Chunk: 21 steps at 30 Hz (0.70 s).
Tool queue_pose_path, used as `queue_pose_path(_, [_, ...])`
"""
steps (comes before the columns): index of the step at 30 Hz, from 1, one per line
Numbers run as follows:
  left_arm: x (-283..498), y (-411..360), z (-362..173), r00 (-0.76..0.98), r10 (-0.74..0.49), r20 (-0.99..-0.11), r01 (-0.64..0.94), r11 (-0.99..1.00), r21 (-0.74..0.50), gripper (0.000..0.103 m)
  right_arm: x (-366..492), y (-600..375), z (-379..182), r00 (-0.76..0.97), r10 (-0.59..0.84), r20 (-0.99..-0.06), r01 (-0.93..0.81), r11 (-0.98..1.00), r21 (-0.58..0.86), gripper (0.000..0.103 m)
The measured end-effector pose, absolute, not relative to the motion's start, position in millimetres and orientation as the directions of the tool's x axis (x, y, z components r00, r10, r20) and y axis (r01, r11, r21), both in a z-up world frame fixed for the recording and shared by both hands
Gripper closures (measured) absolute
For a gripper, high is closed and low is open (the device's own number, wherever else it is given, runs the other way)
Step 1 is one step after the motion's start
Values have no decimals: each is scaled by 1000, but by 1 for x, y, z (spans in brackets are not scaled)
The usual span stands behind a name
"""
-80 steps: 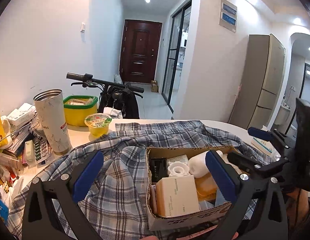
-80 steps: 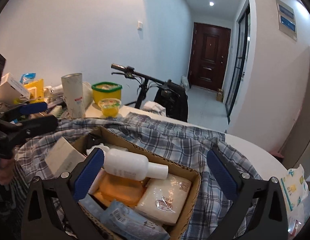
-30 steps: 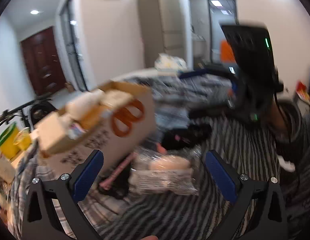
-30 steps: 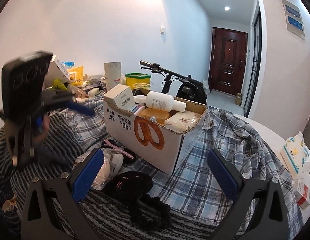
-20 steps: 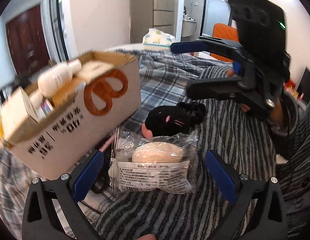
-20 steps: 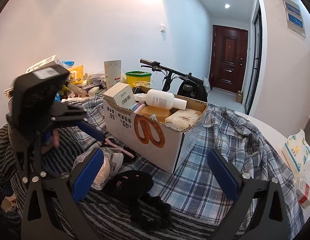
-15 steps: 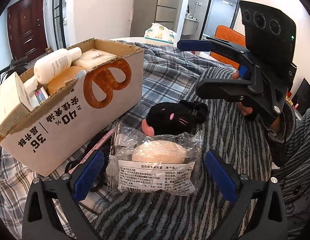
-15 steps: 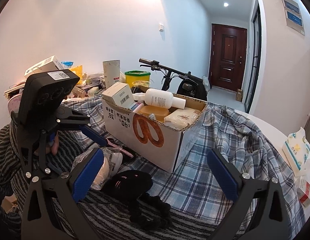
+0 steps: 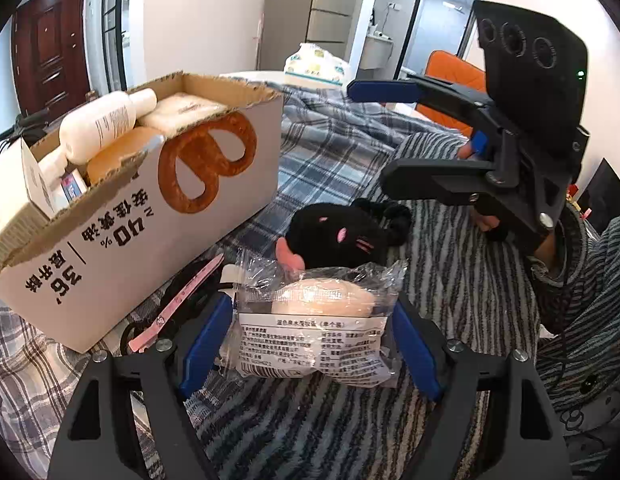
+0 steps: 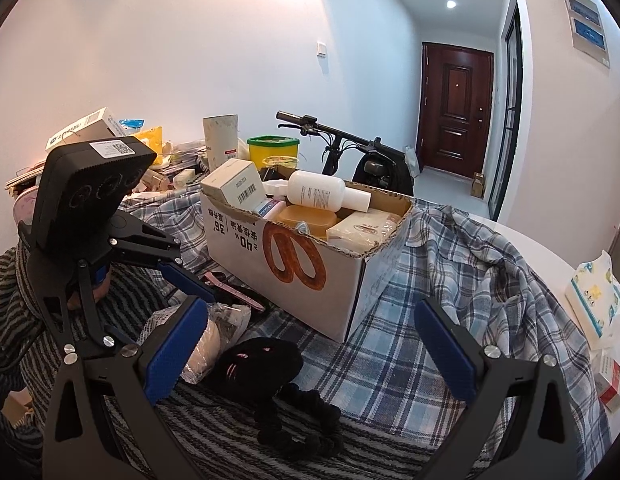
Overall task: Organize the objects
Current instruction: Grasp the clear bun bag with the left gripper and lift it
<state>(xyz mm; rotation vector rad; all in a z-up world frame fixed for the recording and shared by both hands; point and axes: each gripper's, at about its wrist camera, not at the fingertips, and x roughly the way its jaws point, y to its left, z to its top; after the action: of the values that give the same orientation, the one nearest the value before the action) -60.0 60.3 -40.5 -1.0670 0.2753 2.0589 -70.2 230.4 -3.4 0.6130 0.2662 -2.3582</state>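
Left gripper (image 9: 312,340) has dropped, closing around packet (image 9: 314,336).

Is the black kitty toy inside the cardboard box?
No, the black cat plush lies on the striped fabric in front of the cardboard box, outside it, next to a plastic-wrapped packet.

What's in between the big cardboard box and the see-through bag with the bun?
A pink strip on dark clutter lies between the cardboard box and the clear bag, seen from the left wrist view.

A clear plastic-wrapped bun packet (image 9: 314,332) lies flat on striped cloth beside the full cardboard box (image 9: 121,216).
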Motion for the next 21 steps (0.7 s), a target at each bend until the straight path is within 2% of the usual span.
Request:
queue_pose_path(13, [-69,67,-49,-298,532,-793,-724,-668,-175,20,-72,228,-5,-658,-555,-509,657,-753,-29,0])
queue_pose_path(16, [-67,63,-46,-307,552,-775,-724,-664,-186,34,-72,229,-5,-658,-555,-509,656,-754,-27,0])
queue_pose_path(21, [-64,55,-36,-338,587,-736,-725,-661,-195,38,-73,230,-4,-659,-556,-506,653,-757,-19,0])
